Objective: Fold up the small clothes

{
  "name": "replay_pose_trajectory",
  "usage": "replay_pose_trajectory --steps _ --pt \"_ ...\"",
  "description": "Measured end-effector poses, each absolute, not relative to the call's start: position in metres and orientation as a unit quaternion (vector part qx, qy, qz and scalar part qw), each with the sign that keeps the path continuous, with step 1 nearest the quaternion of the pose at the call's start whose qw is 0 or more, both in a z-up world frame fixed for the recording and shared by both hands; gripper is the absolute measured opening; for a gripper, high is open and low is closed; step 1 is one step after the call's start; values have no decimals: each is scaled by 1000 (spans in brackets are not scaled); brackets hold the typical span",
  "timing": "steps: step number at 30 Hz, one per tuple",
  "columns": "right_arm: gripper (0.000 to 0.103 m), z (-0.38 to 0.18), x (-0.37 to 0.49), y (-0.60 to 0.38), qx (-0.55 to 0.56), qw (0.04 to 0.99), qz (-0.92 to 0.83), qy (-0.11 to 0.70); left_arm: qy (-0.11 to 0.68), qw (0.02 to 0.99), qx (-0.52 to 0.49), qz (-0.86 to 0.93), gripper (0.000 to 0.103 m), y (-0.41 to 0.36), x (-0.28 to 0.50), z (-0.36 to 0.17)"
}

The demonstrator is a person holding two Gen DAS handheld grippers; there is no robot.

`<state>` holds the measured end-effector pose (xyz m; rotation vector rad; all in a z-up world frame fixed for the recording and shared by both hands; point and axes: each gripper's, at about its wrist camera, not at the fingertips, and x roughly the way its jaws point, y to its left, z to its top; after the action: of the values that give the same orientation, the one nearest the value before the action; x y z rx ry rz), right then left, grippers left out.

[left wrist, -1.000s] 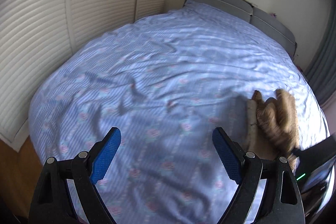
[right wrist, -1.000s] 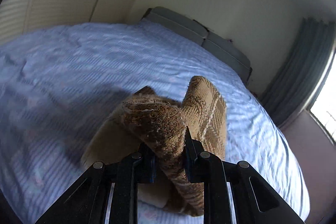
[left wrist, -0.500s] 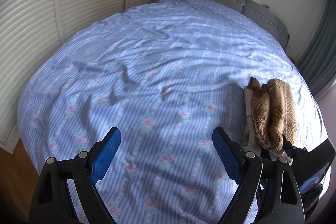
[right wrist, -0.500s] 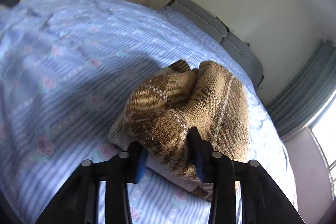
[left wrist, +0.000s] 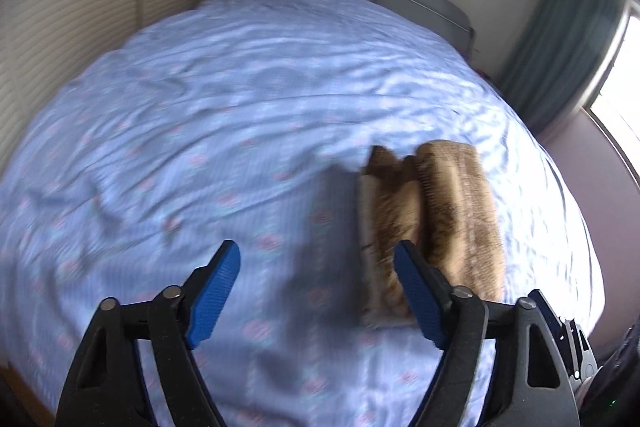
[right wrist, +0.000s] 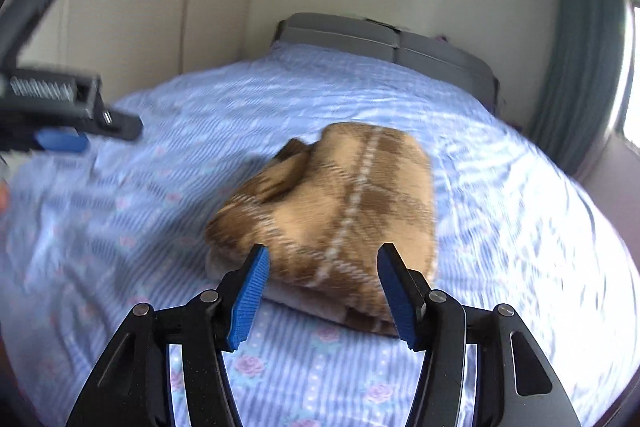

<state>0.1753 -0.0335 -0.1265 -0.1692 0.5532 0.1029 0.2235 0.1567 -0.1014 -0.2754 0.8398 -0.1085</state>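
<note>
Lying folded on the bed, the brown plaid garment is sitting just ahead of the right gripper | right jaws standing wide, holding nothing | left gripper jaws standing wide, empty, garment just beyond their right tip.

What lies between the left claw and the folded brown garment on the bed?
Only bare bedsheet. In the left wrist view, the open left claw hangs over the sheet, with the folded brown garment just past its right finger.
</note>
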Motion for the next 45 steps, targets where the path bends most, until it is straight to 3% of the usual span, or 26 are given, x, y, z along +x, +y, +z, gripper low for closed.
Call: replay_pose_trajectory --steps 7,15,26,31,35,44,45 --pt "57 -112 200 -81 1 966 6 258 435 883 -102 -147 33 108 303 -115" --pt "57 -119 228 -110 49 963 -6 264 482 854 -79 -182 32 82 371 -154" --pt "57 -139 240 -122 75 956 -17 284 487 826 -181 -218 32 105 380 -178" --pt "57 -138 241 -131 83 955 -25 285 481 806 -247 -241 21 119 379 -184" --pt "57 -136 240 -135 85 955 -30 283 475 789 -299 -249 19 131 376 -192" --pt "57 -137 241 -136 88 953 -26 289 485 793 -281 -241 18 121 378 -193" --pt "57 -137 241 -136 89 953 -26 290 485 794 -278 -240 12 120 379 -193"
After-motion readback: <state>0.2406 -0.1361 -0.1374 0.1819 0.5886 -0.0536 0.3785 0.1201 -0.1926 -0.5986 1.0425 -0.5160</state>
